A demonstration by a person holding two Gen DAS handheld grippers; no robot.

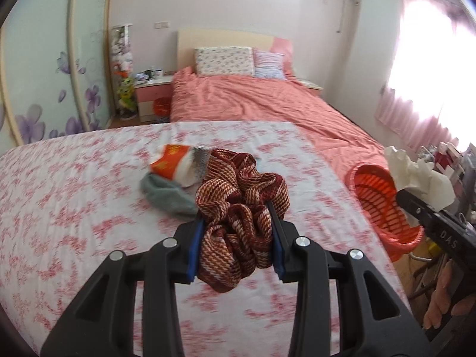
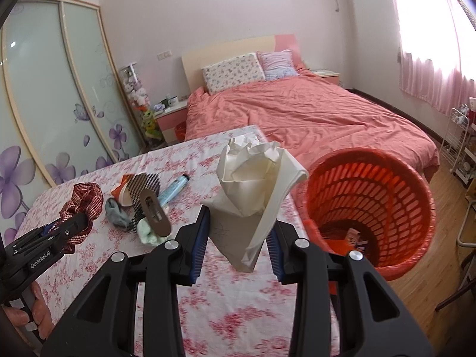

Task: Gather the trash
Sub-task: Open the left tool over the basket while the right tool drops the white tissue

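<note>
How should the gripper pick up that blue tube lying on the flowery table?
Grip the blue tube across its middle, coming from above, with the fingers on its two long sides. It lies flat and is long and thin, so the narrow width fits between them. The brown shoe insole lies close beside its lower end, so stay nearer the capped end.

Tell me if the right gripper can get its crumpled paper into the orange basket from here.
Probably yes. The right gripper is shut on the crumpled paper, and the orange basket stands just to its right, mouth open toward it, with nothing between them.
</note>
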